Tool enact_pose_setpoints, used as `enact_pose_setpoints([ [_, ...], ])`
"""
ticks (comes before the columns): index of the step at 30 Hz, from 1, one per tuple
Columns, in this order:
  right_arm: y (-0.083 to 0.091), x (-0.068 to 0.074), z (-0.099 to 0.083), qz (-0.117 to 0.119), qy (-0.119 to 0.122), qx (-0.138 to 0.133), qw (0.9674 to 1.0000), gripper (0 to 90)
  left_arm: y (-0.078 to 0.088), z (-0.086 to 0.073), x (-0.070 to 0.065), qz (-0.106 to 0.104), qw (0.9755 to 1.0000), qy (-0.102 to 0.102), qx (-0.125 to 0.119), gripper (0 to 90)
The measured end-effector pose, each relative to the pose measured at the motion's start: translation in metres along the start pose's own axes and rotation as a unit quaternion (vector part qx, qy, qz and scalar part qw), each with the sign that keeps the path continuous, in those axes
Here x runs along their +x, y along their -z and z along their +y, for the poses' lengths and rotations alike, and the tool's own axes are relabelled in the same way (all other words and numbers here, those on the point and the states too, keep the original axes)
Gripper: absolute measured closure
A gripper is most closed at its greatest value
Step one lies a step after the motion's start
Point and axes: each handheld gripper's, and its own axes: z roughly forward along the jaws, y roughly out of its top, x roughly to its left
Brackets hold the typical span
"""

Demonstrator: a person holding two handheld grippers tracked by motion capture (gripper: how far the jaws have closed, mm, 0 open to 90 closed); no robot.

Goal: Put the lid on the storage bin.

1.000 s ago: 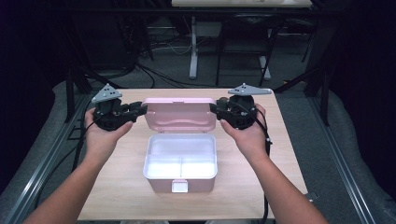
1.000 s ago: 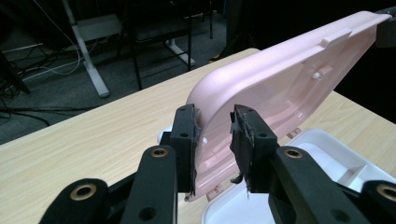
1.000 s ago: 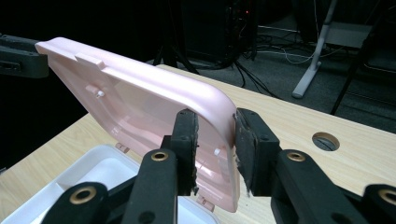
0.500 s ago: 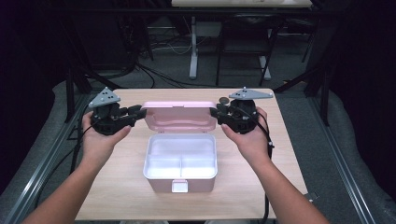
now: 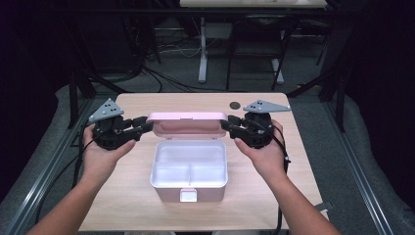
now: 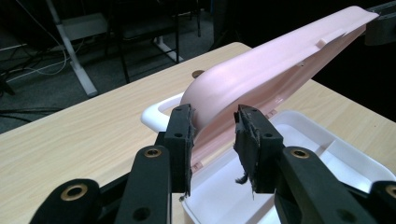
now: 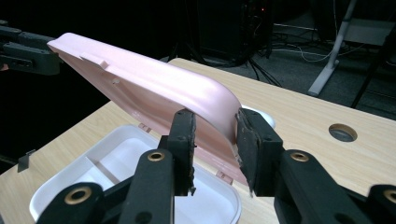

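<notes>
High view, first: we see a wooden table with an open lunch box on it — a white tray with two compartments, and a pink lid standing up from the tray's far edge. The left claw sits at the lid's left end, the right claw at its right end, each held in a hand, with the grey three-cornered plate on top of each body. The tray lies between the two claws and on the near side of them, toward the person.

Left claw view: the lid's rounded end stands between the two black jaws. There is a visible gap between the right-hand pad and the pink plastic; the left-hand pad sits just beside the lid's surface, and we cannot tell whether it touches. These jaws have just been opening, with the lid end between them, so we read this claw as partly open and not clamped. The white tray lies below and beyond the jaws.

Right claw view: the lid's other rounded end lies between the jaws, both pads close against it. Jaws stand partly apart, about the lid's thickness — whether the pads press we cannot tell for certain. The tray lies below the jaws; a round hole in the table sits off to the right.
</notes>
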Motion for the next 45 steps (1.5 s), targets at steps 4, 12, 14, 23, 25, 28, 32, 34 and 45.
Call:
enact_pose_setpoints([
  [4, 0.003, 0.002, -0.004, 0.002, 0.002, -0.001, 1.0, 66.9, 0.003, -0.002, -0.004, -0.001, 1.0, -0.002, 0.0, 66.2],
  [12, 0.01, 0.008, -0.011, 0.005, 0.009, 0.005, 0.9999, 66.8, 0.011, -0.007, -0.011, -0.003, 1.0, -0.008, 0.003, 65.0],
  [14, 0.011, 0.009, -0.013, 0.005, 0.013, 0.005, 0.9999, 66.8, 0.013, -0.008, -0.013, -0.003, 0.9999, -0.011, 0.004, 65.0],
  [23, 0.017, 0.013, -0.018, 0.013, 0.012, 0.001, 0.9999, 66.3, 0.019, -0.016, -0.015, -0.011, 0.9999, -0.005, -0.001, 66.1],
  [25, 0.018, 0.013, -0.019, 0.012, 0.012, 0.0, 0.9999, 66.3, 0.019, -0.017, -0.015, -0.012, 0.9999, -0.005, 0.0, 66.1],
  [28, 0.02, 0.013, -0.02, 0.019, 0.008, -0.002, 0.9998, 66.3, 0.021, -0.018, -0.016, -0.016, 0.9999, -0.004, -0.002, 67.0],
  [32, 0.022, 0.015, -0.021, 0.021, 0.009, -0.004, 0.9997, 66.2, 0.023, -0.021, -0.018, -0.019, 0.9998, -0.005, -0.003, 67.0],
  [34, 0.023, 0.016, -0.021, 0.022, 0.01, -0.004, 0.9997, 66.3, 0.024, -0.022, -0.018, -0.021, 0.9998, -0.004, -0.003, 67.0],
  [45, 0.028, 0.019, -0.029, 0.034, 0.011, -0.008, 0.9993, 66.4, 0.028, -0.035, -0.022, -0.034, 0.9994, -0.001, -0.002, 67.7],
])
